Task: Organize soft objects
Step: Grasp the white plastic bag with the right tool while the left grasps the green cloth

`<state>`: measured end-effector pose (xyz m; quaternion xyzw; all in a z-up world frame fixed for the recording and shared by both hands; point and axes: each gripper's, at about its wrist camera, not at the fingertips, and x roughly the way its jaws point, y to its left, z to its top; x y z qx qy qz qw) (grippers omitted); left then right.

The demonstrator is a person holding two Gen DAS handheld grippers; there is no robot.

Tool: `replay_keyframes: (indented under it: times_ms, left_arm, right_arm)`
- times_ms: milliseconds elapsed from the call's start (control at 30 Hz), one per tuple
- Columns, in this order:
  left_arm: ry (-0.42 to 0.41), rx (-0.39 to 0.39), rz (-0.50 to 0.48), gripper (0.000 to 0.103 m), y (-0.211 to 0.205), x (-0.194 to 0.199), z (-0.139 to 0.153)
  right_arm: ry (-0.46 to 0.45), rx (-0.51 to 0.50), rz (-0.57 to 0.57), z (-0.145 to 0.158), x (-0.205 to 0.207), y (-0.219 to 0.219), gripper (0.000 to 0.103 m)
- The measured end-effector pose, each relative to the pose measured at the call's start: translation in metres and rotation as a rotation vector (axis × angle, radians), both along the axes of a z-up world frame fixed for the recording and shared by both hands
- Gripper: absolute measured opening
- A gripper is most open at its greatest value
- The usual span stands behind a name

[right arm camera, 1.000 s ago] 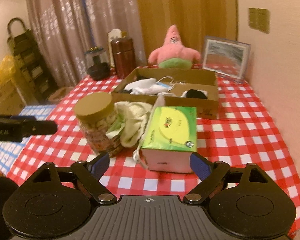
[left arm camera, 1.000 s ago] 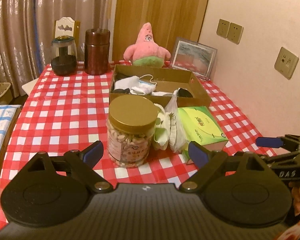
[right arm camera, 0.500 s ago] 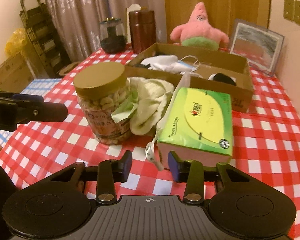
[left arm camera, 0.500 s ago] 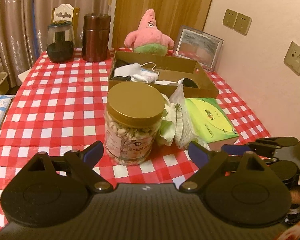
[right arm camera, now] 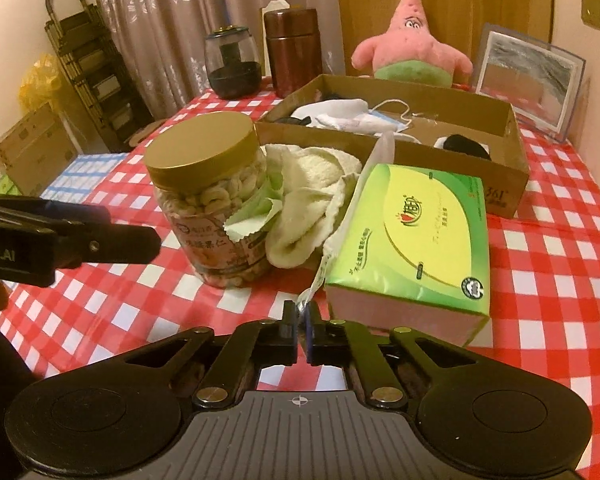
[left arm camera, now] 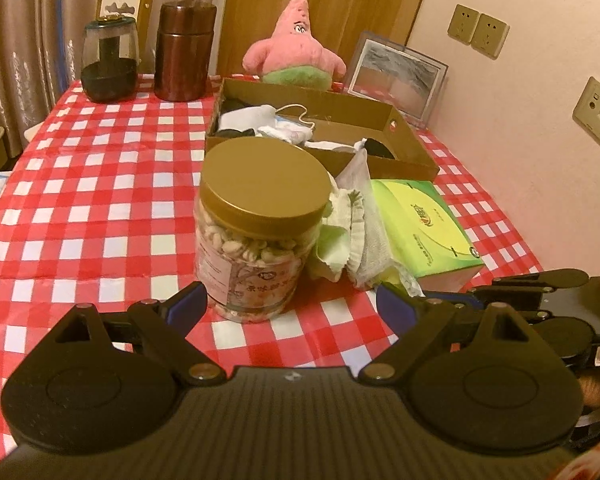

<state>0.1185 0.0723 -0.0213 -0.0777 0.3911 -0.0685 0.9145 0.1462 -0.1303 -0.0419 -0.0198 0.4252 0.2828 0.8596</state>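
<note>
My right gripper [right arm camera: 301, 322] is shut on the near end of a clear plastic bag [right arm camera: 364, 184] that runs up between the cream towel [right arm camera: 308, 196] and the green tissue pack [right arm camera: 416, 236]. My left gripper [left arm camera: 290, 306] is open and empty, its fingers either side of the gold-lidded nut jar [left arm camera: 260, 224], just short of it. The towel [left arm camera: 352, 236], bag [left arm camera: 356, 172] and tissue pack [left arm camera: 424, 228] also show in the left wrist view. A cardboard box [right arm camera: 516, 176] behind holds masks and socks [right arm camera: 340, 116].
A pink starfish plush [right arm camera: 412, 40], a picture frame [right arm camera: 528, 80], a brown canister [right arm camera: 294, 52] and a glass jar [right arm camera: 232, 64] stand at the back of the red checked table [right arm camera: 560, 280]. The wall is close on the right; the table edge drops off on the left.
My right gripper moved in and closed from wide open onto the bag's near end. My left gripper moved closer to the nut jar and stayed open.
</note>
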Motion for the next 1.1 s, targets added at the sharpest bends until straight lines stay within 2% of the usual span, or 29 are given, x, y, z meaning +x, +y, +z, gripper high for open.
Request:
replay_keyframes:
  times_ms: [233, 333, 400, 533, 633, 700, 933, 1100]
  left_arm:
    - [0.009, -0.027, -0.008, 0.090, -0.004, 0.004, -0.004]
    - [0.011, -0.037, -0.013, 0.086, -0.005, 0.007, -0.006]
    - [0.013, -0.040, -0.019, 0.079, -0.008, 0.009, -0.007]
    - [0.003, -0.036, -0.032, 0.070, -0.018, 0.015, -0.011]
    - [0.004, -0.039, -0.039, 0.058, -0.027, 0.021, -0.016]
    - [-0.001, -0.041, -0.036, 0.046, -0.034, 0.026, -0.020]
    - [-0.021, -0.045, 0.036, 0.029, -0.048, 0.042, -0.030]
    - [-0.006, -0.005, 0.095, 0.008, -0.052, 0.050, -0.039]
  right_arm:
    - [0.045, 0.032, 0.005, 0.004, -0.012, -0.010, 0.001]
    - [0.066, 0.037, -0.001, 0.004, -0.019, -0.013, 0.001]
    - [0.075, 0.031, -0.008, 0.005, -0.023, -0.015, 0.001]
    - [0.095, 0.045, -0.060, 0.004, -0.029, -0.024, 0.001]
    - [0.112, 0.066, -0.094, 0.002, -0.029, -0.031, 0.001]
    - [0.114, 0.070, -0.102, 0.002, -0.029, -0.033, 0.001]
    - [0.125, 0.079, -0.114, -0.001, -0.026, -0.038, 0.001]
    - [0.131, 0.087, -0.120, -0.003, -0.025, -0.040, 0.001]
